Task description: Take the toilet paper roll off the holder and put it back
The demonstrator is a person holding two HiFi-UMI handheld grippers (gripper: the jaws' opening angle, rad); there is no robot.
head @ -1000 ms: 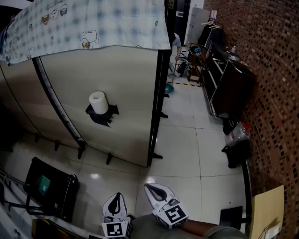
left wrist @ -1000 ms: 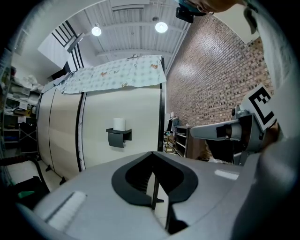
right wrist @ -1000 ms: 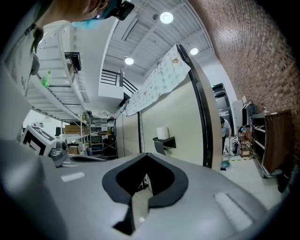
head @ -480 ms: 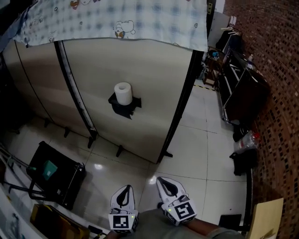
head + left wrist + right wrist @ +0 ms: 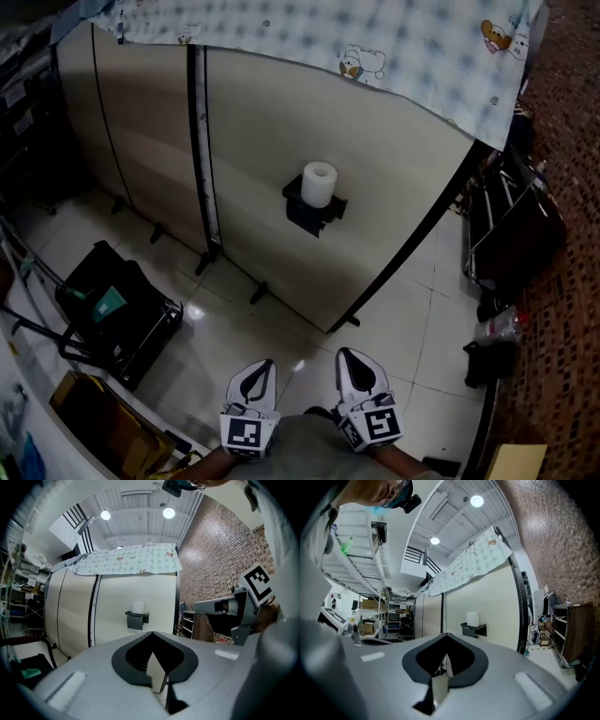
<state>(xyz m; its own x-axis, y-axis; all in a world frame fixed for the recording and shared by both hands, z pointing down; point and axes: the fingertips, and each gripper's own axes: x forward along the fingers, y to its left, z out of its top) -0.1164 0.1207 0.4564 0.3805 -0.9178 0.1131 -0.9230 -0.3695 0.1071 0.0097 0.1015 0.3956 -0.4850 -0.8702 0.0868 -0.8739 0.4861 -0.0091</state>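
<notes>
Pale floor tiles [image 5: 403,309] run up to a beige partition wall [image 5: 253,141] that fills most of the upper half of the head view. A blue-checked cloth [image 5: 394,47] is draped over its top edge, and a brick wall [image 5: 562,356] runs down the right side. The toilet paper roll [image 5: 319,184] stands upright on its dark holder [image 5: 312,214], which is fixed to the partition just right of the frame's centre. At the bottom edge the left gripper [image 5: 265,366] and the right gripper [image 5: 350,356] sit side by side, near each other and pointing toward the partition, both well apart from the roll. Each gripper's own view shows its jaws clenched tip to tip with nothing between them, and the roll small and distant beyond the tips. A black case [image 5: 117,314] lies on the floor at lower left.
</notes>
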